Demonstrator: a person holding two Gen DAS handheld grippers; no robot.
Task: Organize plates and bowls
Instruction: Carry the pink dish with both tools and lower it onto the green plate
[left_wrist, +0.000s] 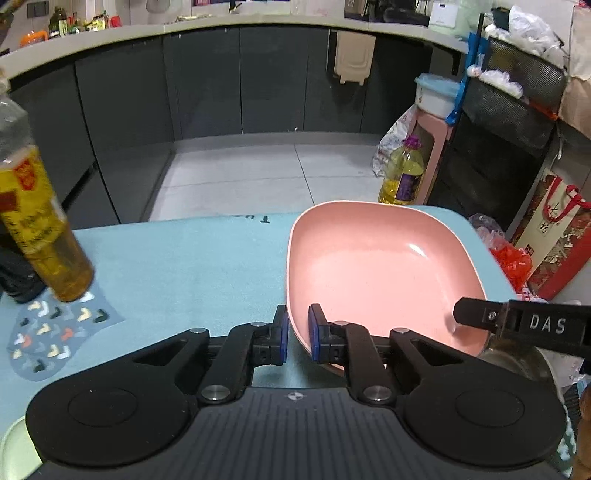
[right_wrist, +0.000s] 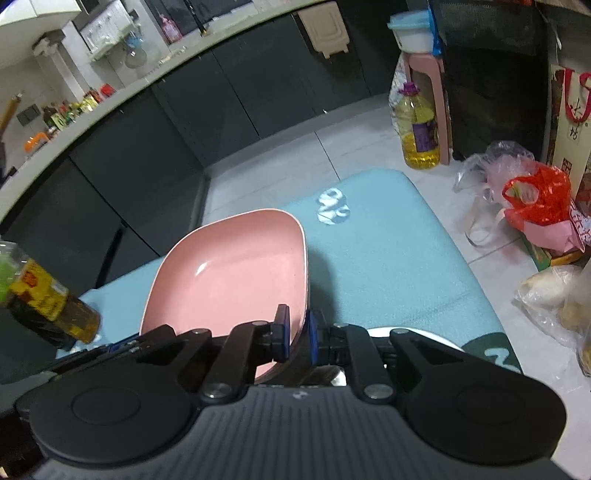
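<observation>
While clamped, both grippers' fingers (left_wrist: 317, 334) (right_wrist: 281, 329) pinch pink plate (left_wrist: 376, 258) rim.

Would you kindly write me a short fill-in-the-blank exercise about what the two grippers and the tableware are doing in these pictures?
1. Both grippers are closed on the rim of the ____ plate.
2. The left gripper and the right gripper grip ____ sides of that plate.
3. The table is covered in a light ____ cloth.
4. A bottle of ____ liquid stands at the table's left side.

Missing words: pink; opposite; blue; yellow
</observation>
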